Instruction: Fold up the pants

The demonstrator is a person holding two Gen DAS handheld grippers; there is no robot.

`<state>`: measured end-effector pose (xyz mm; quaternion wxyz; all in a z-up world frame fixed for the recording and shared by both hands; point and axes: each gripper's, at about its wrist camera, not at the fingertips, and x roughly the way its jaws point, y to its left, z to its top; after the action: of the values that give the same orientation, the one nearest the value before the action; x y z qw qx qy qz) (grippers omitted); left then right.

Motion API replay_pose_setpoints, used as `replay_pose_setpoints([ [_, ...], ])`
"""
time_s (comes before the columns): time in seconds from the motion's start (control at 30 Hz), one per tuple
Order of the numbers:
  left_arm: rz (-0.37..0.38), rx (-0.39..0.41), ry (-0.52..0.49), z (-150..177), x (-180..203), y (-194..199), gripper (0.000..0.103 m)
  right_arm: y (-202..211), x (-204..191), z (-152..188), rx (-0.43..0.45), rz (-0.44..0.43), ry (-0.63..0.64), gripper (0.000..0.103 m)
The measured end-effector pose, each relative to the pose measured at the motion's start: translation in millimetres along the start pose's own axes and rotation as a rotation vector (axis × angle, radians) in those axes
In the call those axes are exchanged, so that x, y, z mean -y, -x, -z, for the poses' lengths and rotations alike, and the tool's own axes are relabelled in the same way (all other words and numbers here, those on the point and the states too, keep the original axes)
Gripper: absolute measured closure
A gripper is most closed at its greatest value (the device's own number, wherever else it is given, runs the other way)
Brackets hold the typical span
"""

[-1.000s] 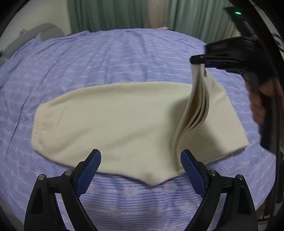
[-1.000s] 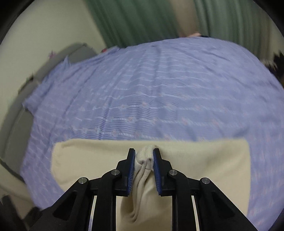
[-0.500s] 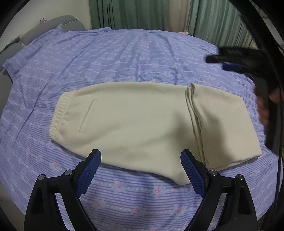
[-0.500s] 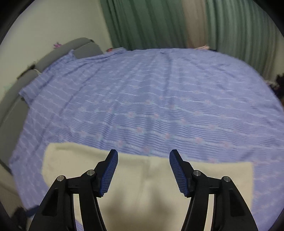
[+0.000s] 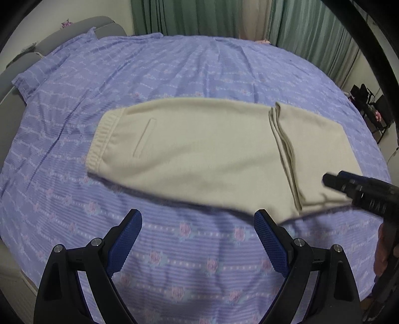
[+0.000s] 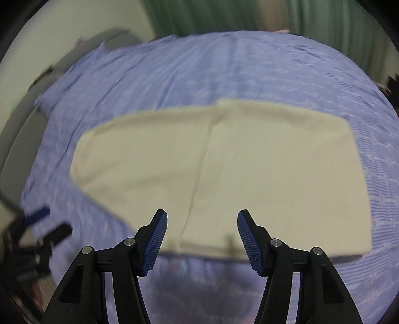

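Observation:
Cream pants (image 5: 204, 149) lie flat on the bed, waistband to the left, leg ends folded over onto the right part with the fold edge (image 5: 284, 152) running front to back. They also show in the right wrist view (image 6: 224, 169), blurred. My left gripper (image 5: 197, 239) is open and empty, above the sheet in front of the pants' near edge. My right gripper (image 6: 202, 236) is open and empty over the pants' near edge; its body shows in the left wrist view (image 5: 361, 192) at the right.
The bed wears a purple flowered sheet (image 5: 174, 261). A grey headboard (image 5: 22, 67) is at the far left, green curtains (image 5: 189, 17) behind the bed, and dark furniture (image 5: 369, 104) at the far right. The left gripper shows blurred in the right wrist view (image 6: 32, 236).
My right gripper let go of the folded leg ends, which dropped flat onto the pants, then drew back to the near right edge. My left gripper pulled back, staying open.

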<state>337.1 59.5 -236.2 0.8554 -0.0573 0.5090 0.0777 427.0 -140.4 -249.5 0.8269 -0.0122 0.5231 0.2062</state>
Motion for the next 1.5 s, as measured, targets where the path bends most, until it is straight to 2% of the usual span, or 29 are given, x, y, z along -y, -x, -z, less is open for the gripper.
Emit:
replay_pose_setpoints([
  [0.03,0.003,-0.006,0.0,3,0,0,0.011,-4,-6,5,-0.022,-0.004,0.027,0.053],
  [0.17,0.026,-0.026,0.004,12,5,3,0.011,-18,-22,14,-0.06,0.02,0.108,0.055],
  [0.23,0.029,-0.028,-0.002,13,8,5,0.011,-29,-24,15,-0.081,0.03,0.113,0.063],
  [0.37,0.046,-0.027,-0.013,13,14,11,0.011,-50,-21,14,-0.137,0.06,0.098,0.067],
  [0.4,0.049,-0.024,-0.017,12,15,13,0.011,-52,-21,15,-0.14,0.063,0.098,0.072],
  [0.43,0.05,-0.021,-0.02,11,15,14,0.011,-52,-19,15,-0.143,0.071,0.095,0.078],
  [0.47,0.05,-0.013,-0.025,10,17,17,0.011,-51,-18,16,-0.141,0.069,0.091,0.079],
  [0.5,0.052,-0.008,-0.026,10,17,19,0.011,-48,-17,15,-0.136,0.06,0.083,0.087],
  [0.63,0.056,0.001,-0.024,7,16,24,0.011,-34,-20,12,-0.116,0.053,0.094,0.093],
  [0.8,0.053,0.001,-0.015,8,13,28,0.011,-12,-24,12,-0.1,0.023,0.116,0.095],
  [0.83,0.05,-0.002,-0.012,9,12,28,0.011,-12,-26,14,-0.11,0.01,0.133,0.101],
  [0.93,0.049,-0.014,-0.003,10,11,25,0.011,-28,-30,19,-0.174,-0.017,0.154,0.101],
  [1.0,0.045,-0.018,-0.006,11,12,25,0.011,-39,-35,26,-0.202,0.003,0.177,0.101],
  [1.07,0.043,-0.01,-0.01,12,12,27,0.011,-31,-34,29,-0.166,-0.015,0.134,0.101],
  [1.1,0.041,-0.003,-0.009,12,11,29,0.011,-25,-32,29,-0.136,-0.009,0.109,0.096],
  [1.13,0.04,0.002,-0.003,13,10,30,0.011,-17,-28,27,-0.103,0.005,0.082,0.081],
  [1.2,0.042,0.0,0.01,13,10,29,0.011,-8,-23,24,-0.06,0.041,0.054,0.068],
  [1.5,0.055,-0.005,0.004,10,16,26,0.011,-40,-18,10,-0.136,0.054,0.079,0.069],
])
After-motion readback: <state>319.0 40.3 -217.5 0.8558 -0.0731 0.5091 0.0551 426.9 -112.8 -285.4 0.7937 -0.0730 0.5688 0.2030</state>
